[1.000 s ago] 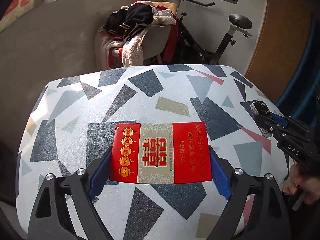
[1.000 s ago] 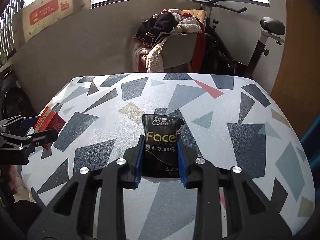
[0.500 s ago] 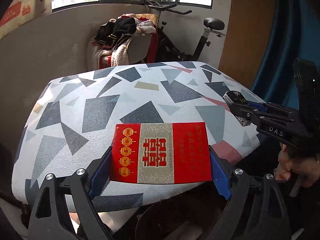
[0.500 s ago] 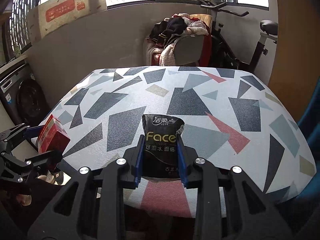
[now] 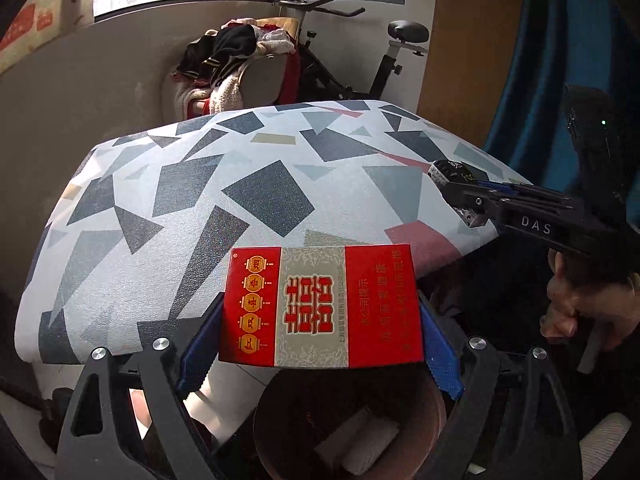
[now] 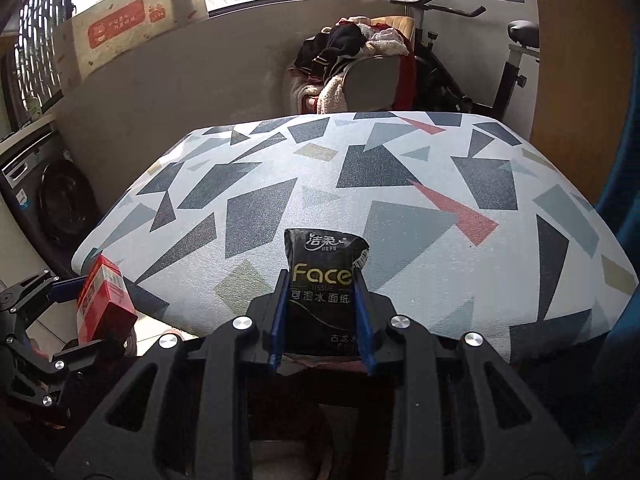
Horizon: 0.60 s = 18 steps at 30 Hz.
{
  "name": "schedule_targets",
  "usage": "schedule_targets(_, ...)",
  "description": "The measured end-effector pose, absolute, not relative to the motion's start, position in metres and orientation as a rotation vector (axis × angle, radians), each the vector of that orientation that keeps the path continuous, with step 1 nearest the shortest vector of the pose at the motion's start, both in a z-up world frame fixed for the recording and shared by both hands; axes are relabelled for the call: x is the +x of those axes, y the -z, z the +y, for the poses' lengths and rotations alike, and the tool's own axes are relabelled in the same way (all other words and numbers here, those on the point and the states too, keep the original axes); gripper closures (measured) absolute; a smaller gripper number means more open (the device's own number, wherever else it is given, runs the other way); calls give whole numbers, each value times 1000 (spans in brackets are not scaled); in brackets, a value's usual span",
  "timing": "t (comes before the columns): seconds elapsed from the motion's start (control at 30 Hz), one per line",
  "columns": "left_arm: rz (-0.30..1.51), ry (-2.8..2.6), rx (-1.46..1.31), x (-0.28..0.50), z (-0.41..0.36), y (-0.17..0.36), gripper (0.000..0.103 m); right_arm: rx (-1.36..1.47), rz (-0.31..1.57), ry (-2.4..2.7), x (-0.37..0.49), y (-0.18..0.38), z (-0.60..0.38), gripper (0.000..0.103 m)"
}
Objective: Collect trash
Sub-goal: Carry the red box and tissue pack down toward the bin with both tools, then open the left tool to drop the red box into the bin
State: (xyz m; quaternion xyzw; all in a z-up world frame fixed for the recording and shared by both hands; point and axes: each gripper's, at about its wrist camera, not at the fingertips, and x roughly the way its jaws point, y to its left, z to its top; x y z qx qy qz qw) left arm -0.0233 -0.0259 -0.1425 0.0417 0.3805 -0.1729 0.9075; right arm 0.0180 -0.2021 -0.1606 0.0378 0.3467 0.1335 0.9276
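Note:
My left gripper [image 5: 320, 340] is shut on a red cigarette box [image 5: 320, 304] and holds it off the table's near edge, above a dark round bin [image 5: 348, 424] on the floor. White paper lies inside the bin. My right gripper [image 6: 322, 320] is shut on a black "Face" tissue pack [image 6: 322, 280], also past the near edge of the table. The right gripper with its pack [image 5: 452, 172] shows at the right of the left wrist view. The left gripper with the red box [image 6: 104, 300] shows at the lower left of the right wrist view.
The table [image 5: 240, 184] has a white cloth with grey, blue and red shapes. Behind it stand a chair piled with clothes [image 5: 236, 64] and an exercise bike [image 5: 384, 52]. A washing machine [image 6: 40, 200] stands at the left; a blue curtain [image 5: 560, 60] hangs at the right.
Both grippers have pulled back from over the table to past its near edge, still holding their items. The bin has come into view under the left gripper.

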Motion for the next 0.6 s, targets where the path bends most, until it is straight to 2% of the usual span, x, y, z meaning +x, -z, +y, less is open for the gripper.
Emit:
schedule_targets(0.23, 811, 352, 109, -39, -30, 155, 17, 74, 744, -300, 9, 176, -197, 71)
schedule_targets(0.37, 829, 339, 112, -45, -30, 161, 11, 51, 772, -320, 5, 189, -188, 71)
schedule_targets(0.6, 777, 254, 97, -44, -15, 150, 10, 30, 833, -377, -5, 210, -169, 71)
